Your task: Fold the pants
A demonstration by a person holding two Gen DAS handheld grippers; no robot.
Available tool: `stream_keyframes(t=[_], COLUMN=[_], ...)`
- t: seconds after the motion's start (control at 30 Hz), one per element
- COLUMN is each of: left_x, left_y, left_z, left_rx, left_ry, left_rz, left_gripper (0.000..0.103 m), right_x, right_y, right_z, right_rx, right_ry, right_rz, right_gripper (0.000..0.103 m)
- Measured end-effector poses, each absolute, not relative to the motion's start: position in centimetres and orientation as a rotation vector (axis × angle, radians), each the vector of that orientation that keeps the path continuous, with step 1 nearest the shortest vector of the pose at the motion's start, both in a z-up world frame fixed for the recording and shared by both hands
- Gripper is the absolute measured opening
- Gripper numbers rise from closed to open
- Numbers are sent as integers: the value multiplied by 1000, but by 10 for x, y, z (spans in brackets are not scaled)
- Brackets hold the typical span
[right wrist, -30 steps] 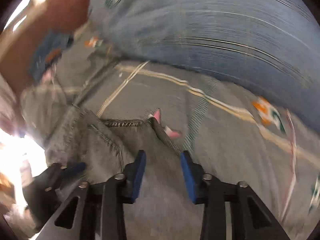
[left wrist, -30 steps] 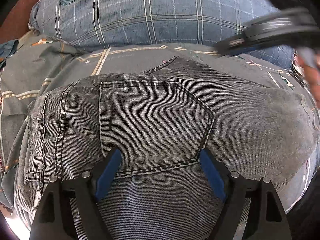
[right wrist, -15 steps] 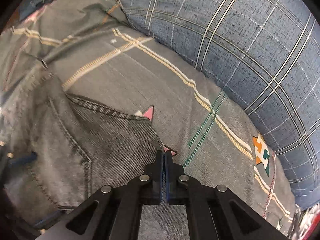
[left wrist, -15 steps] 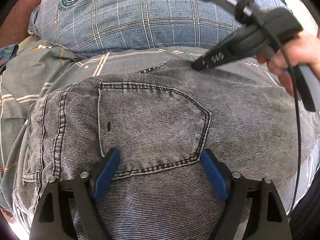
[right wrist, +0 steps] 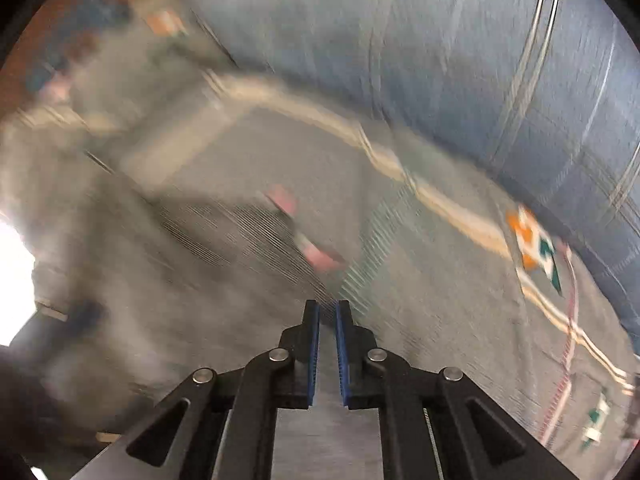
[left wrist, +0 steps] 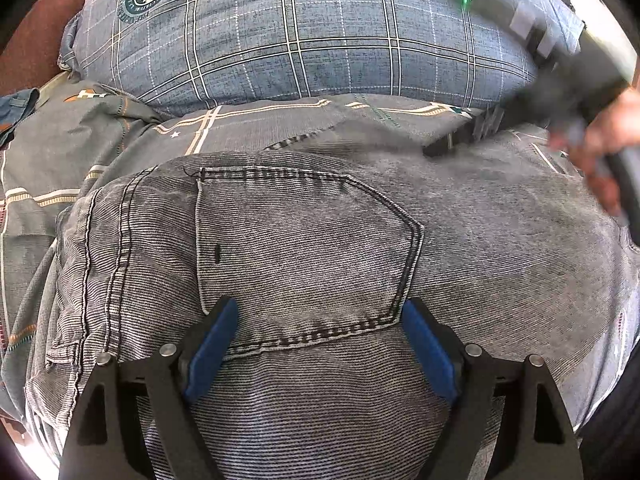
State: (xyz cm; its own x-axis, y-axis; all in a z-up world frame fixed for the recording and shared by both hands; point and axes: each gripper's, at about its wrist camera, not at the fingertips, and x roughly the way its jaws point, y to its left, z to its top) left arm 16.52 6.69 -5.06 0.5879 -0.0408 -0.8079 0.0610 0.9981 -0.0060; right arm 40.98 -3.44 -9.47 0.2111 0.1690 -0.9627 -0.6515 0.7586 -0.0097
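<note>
Grey denim pants [left wrist: 480, 240] lie folded on a bed, with a back pocket [left wrist: 300, 248] facing up. My left gripper [left wrist: 316, 340] stands open just over them, its blue pads either side of the pocket's lower seam. My right gripper [left wrist: 432, 150], held by a hand [left wrist: 608, 140], points down at the far edge of the pants. In the blurred right wrist view the right gripper [right wrist: 327, 312] has its jaws opening from a narrow gap. Nothing is pinched between them, and the edge of the pants [right wrist: 200, 280] lies beneath.
A large blue plaid pillow [left wrist: 320, 40] lies right behind the pants, also in the right wrist view [right wrist: 440, 60]. The grey patterned bedsheet [left wrist: 60, 152] spreads left and right of them. A brown headboard [left wrist: 32, 32] shows at the far left.
The right gripper closed fully, then parted slightly, and has dropped toward the far edge of the pants. The left gripper and the pants have not moved.
</note>
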Motion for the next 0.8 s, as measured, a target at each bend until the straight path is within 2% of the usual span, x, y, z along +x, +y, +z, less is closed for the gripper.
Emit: stream_keyframes(t=[0.13, 0.17, 0.23, 0.3, 0.37, 0.43, 0.47, 0.63, 0.73, 0.8], left_x=[165, 164, 164, 163, 162, 161, 161, 154, 136, 131], left_y=[68, 68, 67, 66, 65, 64, 64, 61, 59, 54], left_z=[-50, -50, -50, -50, -50, -51, -51, -42, -26, -30], left_rx=[26, 26, 28, 30, 37, 43, 43, 70, 39, 42], left_ry=[935, 936, 935, 933, 931, 929, 927, 931, 897, 929], left_rz=[-65, -63, -61, -60, -56, -49, -49, -55, -104, -125], left_gripper=[85, 85, 85, 85, 85, 85, 85, 85, 85, 85], right_x=[412, 408, 395, 376, 355, 355, 361, 345, 321, 312], right_y=[-54, -66, -94, -123, -154, -173, -187, -217, -233, -243], right_z=[-52, -40, -29, -31, -46, -73, -91, -42, -35, -58], right_rx=[-315, -258, -138, -44, 16, -5, 21, 173, 190, 123], right_ry=[1117, 1100, 1113, 1157, 1189, 1250, 1291, 1135, 1103, 1165], right_rz=[562, 547, 536, 521, 498, 408, 377, 372, 351, 270], right_gripper=[10, 14, 26, 51, 59, 59, 55, 54, 61, 66])
